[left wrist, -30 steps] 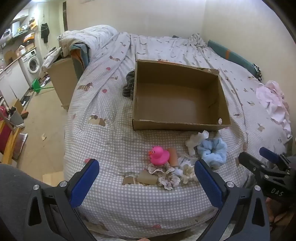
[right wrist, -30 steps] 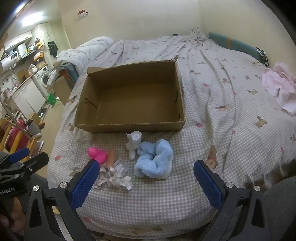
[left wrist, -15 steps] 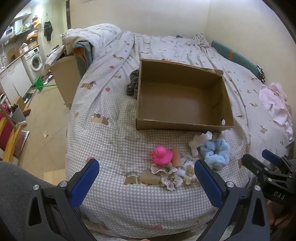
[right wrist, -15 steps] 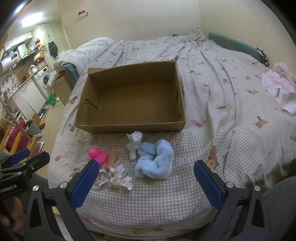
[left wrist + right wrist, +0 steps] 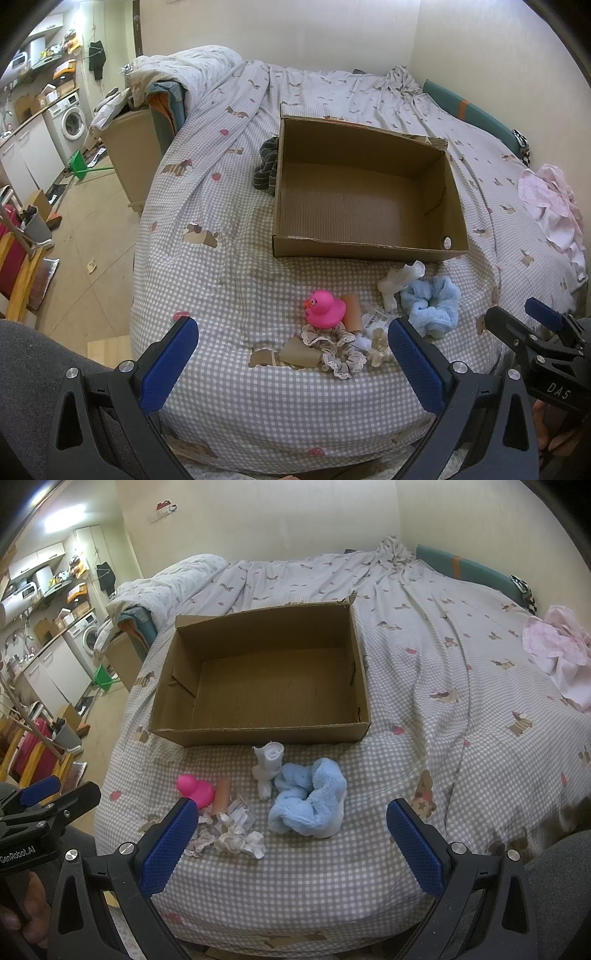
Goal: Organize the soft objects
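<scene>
An empty cardboard box [image 5: 362,199] [image 5: 266,683] lies open on the checked bed. In front of it lie a pink rubber duck [image 5: 324,308] [image 5: 195,789], a brown tube [image 5: 351,312] [image 5: 222,794], a fluffy blue scrunchie [image 5: 432,306] [image 5: 310,801], a rolled white sock [image 5: 397,282] [image 5: 267,764] and lace scrunchies [image 5: 334,349] [image 5: 229,836]. My left gripper [image 5: 291,369] is open and empty, hovering near the bed's front edge before the duck. My right gripper [image 5: 290,849] is open and empty, before the blue scrunchie.
A dark striped cloth [image 5: 266,170] lies left of the box. Pink clothes [image 5: 554,206] [image 5: 561,653] lie at the right of the bed. A wooden cabinet [image 5: 129,151] and the kitchen floor are to the left of the bed.
The left gripper has drifted slightly, shifting its view of the bed to the right. The right gripper has barely moved. Both stay open.
</scene>
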Demonstrator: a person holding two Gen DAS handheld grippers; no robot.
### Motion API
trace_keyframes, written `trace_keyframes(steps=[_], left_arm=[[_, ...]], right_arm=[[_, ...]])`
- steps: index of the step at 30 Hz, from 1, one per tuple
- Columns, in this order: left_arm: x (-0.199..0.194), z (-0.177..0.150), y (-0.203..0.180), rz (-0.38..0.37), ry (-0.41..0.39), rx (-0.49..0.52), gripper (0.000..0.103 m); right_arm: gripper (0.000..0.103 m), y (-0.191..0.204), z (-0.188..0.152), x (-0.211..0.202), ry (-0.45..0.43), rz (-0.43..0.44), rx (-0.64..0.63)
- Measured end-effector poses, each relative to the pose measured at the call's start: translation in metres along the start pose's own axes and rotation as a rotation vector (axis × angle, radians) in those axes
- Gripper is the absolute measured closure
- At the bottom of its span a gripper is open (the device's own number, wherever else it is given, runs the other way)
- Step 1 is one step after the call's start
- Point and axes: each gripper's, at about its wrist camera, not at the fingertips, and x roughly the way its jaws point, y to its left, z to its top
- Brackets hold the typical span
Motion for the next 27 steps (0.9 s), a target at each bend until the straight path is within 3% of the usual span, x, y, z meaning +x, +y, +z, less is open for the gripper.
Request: trace_keyframes(steps=[27], left_arm=[[0.0000, -0.0003, 0.0003, 0.002, 0.001, 0.001, 0.000]], right_arm=[[0.000, 0.0005, -0.0002, 0.0006, 0.002, 0.000, 0.001]])
